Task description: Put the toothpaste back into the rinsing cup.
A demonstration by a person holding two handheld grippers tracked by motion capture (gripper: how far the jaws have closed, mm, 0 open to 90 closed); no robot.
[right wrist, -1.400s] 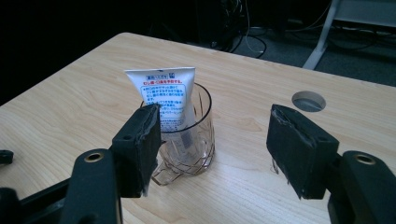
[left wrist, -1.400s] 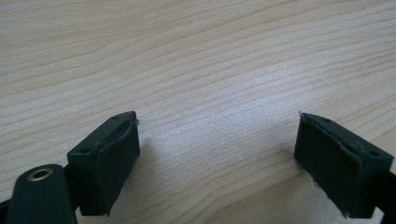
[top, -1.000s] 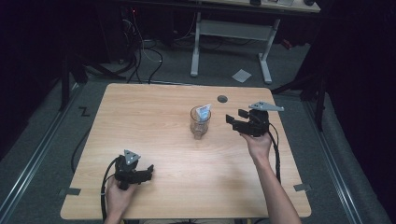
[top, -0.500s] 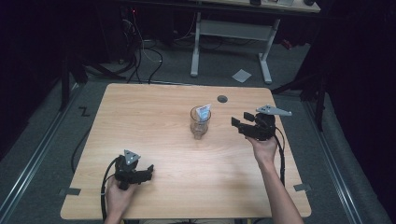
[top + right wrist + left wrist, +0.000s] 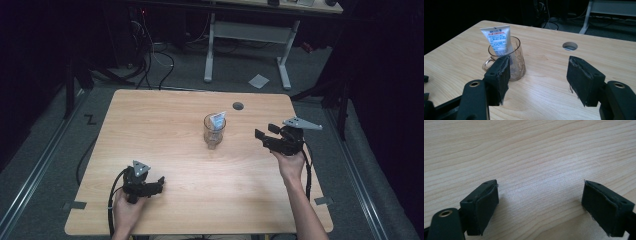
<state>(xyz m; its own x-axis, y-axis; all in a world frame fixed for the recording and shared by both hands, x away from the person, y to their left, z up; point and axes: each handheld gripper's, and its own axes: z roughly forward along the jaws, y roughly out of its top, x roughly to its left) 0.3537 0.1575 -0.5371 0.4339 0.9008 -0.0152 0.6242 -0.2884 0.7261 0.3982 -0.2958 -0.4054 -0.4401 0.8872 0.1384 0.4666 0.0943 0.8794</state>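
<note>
Behind the right tongs [image 5: 537, 80], apart and empty, the tube [image 5: 498, 41] hides its lower end in the mug [image 5: 517, 63]; left tongs [image 5: 540, 207] apart.

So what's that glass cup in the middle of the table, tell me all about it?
The clear brownish glass mug stands upright near the middle of the light wooden table. It looks like thin see-through glass with a faint crackle pattern, and a curved handle sticks out on the side away from the right tool. A white squeeze tube with blue and red print stands in it, flat crimped end up, leaning on the rim. Nothing else touches the mug; the right tool is beside it, apart, jaws open.
</note>
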